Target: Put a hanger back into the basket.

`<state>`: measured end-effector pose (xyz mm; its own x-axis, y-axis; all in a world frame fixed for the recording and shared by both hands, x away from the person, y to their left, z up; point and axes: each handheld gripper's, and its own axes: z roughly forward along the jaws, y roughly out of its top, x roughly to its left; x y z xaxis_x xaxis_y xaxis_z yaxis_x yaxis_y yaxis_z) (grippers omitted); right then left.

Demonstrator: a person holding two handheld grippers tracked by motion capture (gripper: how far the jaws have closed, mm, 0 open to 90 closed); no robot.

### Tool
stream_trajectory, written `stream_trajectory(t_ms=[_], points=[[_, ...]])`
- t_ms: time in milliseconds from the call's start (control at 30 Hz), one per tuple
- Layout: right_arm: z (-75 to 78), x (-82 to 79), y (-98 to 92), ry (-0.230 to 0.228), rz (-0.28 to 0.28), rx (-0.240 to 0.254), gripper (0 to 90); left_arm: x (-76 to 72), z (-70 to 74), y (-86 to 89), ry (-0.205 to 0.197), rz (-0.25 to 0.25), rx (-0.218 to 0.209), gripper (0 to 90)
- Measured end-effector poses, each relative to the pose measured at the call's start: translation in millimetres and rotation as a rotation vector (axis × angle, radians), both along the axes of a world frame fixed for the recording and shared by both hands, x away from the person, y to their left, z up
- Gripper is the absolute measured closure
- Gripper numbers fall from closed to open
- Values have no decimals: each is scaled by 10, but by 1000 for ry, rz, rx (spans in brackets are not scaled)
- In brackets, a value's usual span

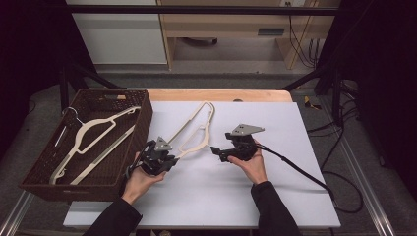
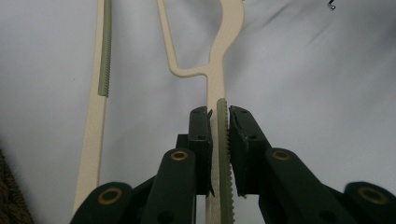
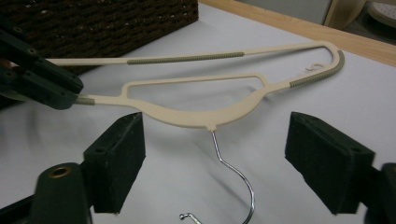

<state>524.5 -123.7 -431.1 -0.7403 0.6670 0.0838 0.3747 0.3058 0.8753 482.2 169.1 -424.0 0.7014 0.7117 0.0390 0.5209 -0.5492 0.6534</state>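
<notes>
Dim room: grey floor (image 1: 236, 73), pale wooden desk (image 1: 221, 29) behind the table.

White-covered table (image 1: 275, 196) with a wooden far edge, carrying a dark wicker basket (image 1: 44, 169) sitting at its left edge, a cream hanger (image 1: 194, 129) lying partly on the sheet beside it

Hanger (image 3: 196, 116): smooth, matt cream plastic with ribbed grey-green grip strips and a bright, glossy metal hook (image 3: 236, 179). Basket (image 1: 142, 123): rough, dark brown woven wicker. Desk (image 1: 275, 147): matt pale grey sheet, with a bare wood strip along its far edge.
</notes>
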Motion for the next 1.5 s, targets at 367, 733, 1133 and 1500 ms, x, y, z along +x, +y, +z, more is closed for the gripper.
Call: stream_trajectory(t_ms=[367, 733, 1133, 1500], points=[[-257, 215, 165, 19, 41, -81, 412, -8, -4, -11, 3, -2, 4, 796], [-413, 325, 228, 71, 75, -121, 654, -10, -2, -11, 5, -5, 3, 796], [-451, 355, 225, 112, 129, -131, 878, -20, -21, -17, 17, -11, 7, 796], [-405, 347, 194, 117, 171, -129, 884, -42, 6, 13, 12, -25, 0, 797]])
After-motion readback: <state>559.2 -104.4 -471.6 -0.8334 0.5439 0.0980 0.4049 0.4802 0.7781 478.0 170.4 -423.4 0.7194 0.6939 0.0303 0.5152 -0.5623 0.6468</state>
